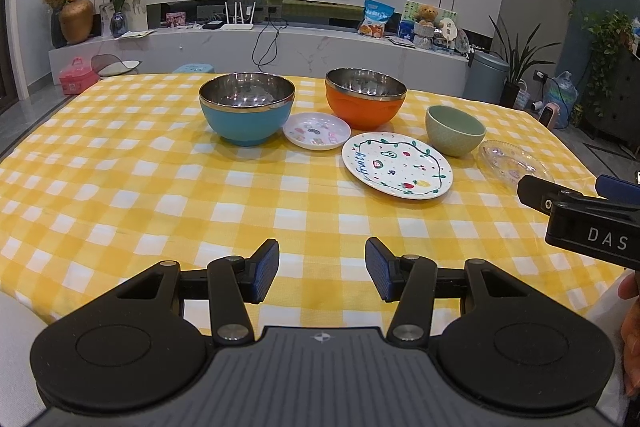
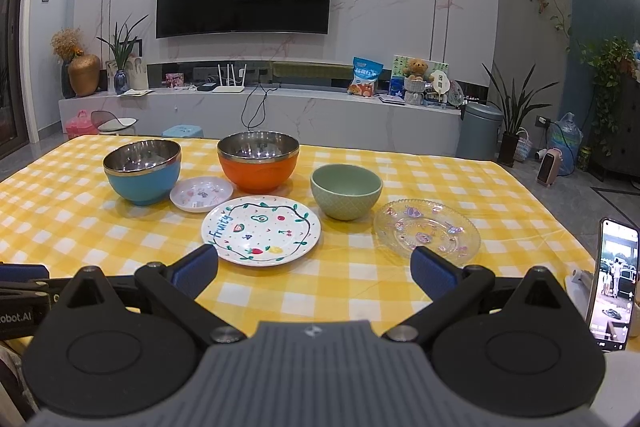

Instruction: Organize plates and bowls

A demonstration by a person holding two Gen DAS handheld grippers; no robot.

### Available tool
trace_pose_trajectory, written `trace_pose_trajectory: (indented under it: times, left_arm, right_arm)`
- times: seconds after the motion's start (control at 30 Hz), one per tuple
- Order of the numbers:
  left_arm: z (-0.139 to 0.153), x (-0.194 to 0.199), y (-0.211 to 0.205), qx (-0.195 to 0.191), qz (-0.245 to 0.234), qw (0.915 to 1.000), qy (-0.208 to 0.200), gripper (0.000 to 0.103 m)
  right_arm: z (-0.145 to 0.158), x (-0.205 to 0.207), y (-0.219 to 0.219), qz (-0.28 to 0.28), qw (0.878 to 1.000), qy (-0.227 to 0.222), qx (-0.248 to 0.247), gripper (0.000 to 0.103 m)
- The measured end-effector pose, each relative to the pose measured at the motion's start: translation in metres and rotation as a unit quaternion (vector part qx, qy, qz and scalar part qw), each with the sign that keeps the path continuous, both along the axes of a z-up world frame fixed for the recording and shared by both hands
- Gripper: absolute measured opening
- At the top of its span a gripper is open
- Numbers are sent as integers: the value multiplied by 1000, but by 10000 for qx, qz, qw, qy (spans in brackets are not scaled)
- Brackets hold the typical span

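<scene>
On the yellow checked tablecloth (image 1: 140, 187) stand a blue bowl (image 1: 247, 109), an orange bowl (image 1: 365, 99) and a green bowl (image 1: 455, 131). Between them lie a small white saucer (image 1: 317, 130), a white "Fruity" plate (image 1: 396, 165) and a clear glass plate (image 1: 512, 161). The right wrist view shows the blue bowl (image 2: 143, 171), orange bowl (image 2: 258, 159), green bowl (image 2: 346, 197), saucer (image 2: 201, 194), "Fruity" plate (image 2: 261, 229) and glass plate (image 2: 426, 231). My left gripper (image 1: 322, 271) is open and empty, near the front edge. My right gripper (image 2: 314, 271) is open wide and empty, just short of the plates.
A phone (image 2: 614, 287) stands upright at the table's right front. Beyond the table are a TV console (image 2: 260, 111), a grey bin (image 2: 478, 131), potted plants (image 2: 516, 115) and a pink box (image 1: 78, 75) on the floor.
</scene>
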State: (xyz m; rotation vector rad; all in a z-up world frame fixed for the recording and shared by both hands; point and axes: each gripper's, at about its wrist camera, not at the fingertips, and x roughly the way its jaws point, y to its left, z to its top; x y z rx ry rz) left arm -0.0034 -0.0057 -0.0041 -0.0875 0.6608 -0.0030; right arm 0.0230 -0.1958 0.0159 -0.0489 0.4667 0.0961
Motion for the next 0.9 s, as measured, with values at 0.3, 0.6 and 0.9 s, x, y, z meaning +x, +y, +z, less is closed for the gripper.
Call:
trace_pose_trajectory:
  times: [0.3, 0.6, 0.9]
  left_arm:
    - [1, 0, 0, 16, 3, 10000, 21, 59]
    - [0, 1, 5, -82, -39, 9999, 57, 59]
    - [11, 5, 0, -211, -221, 9995, 60, 59]
  right_arm:
    - [0, 0, 2, -7, 10000, 14, -4, 100]
    - [1, 4, 2, 13, 9999, 154, 8, 100]
    - [-2, 28, -18, -194, 9937, 880, 669, 98]
